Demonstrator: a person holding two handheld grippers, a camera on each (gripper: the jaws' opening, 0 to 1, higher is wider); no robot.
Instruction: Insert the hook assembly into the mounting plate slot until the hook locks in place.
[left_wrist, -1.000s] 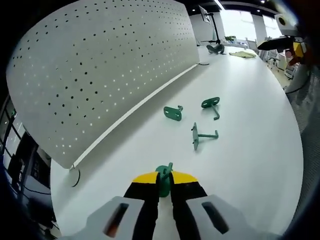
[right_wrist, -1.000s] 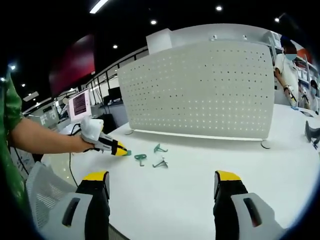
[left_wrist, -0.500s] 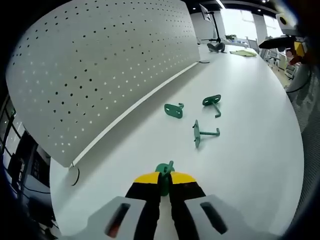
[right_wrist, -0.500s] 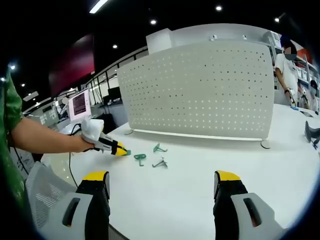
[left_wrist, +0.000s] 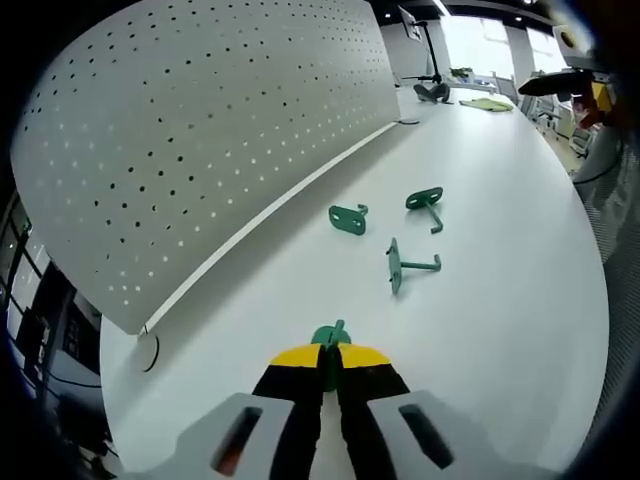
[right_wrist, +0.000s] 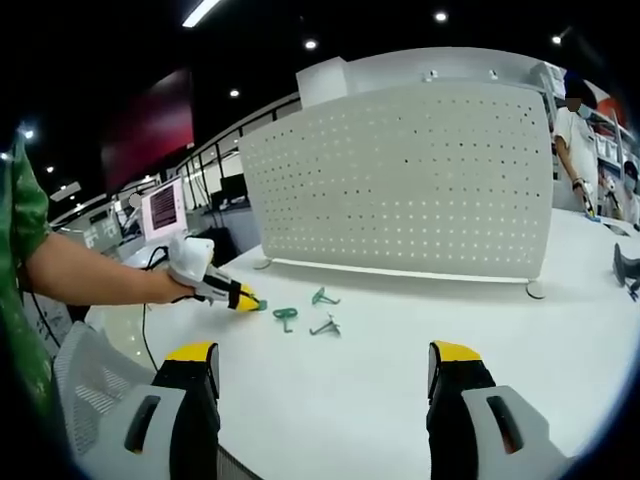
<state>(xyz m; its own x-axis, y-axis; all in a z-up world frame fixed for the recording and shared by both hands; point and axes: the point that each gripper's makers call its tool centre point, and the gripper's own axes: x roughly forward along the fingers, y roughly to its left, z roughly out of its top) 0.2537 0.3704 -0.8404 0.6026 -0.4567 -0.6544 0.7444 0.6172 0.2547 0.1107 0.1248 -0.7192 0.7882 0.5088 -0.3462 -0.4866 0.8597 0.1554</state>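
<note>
My left gripper (left_wrist: 329, 358) is shut on a green hook (left_wrist: 329, 340) just above the white table (left_wrist: 500, 250). Three more green hooks lie ahead of it: one with a flat plate (left_wrist: 347, 219), one further right (left_wrist: 425, 203), one nearer (left_wrist: 403, 266). The white perforated mounting plate (left_wrist: 220, 130) stands upright along the left. In the right gripper view, my right gripper (right_wrist: 325, 375) is open and empty over the table, the left gripper (right_wrist: 240, 298) holds its hook at the left, loose green hooks (right_wrist: 302, 312) lie near it, and the perforated plate (right_wrist: 400, 180) stands behind.
A person's bare forearm (right_wrist: 95, 280) holds the left gripper. Another person (right_wrist: 575, 140) stands at the far right behind the plate. A monitor (right_wrist: 160, 208) sits at the back left. A dark object (right_wrist: 625, 268) rests at the table's right edge.
The left jaws have closed tighter on the green hook. The right gripper has not moved.
</note>
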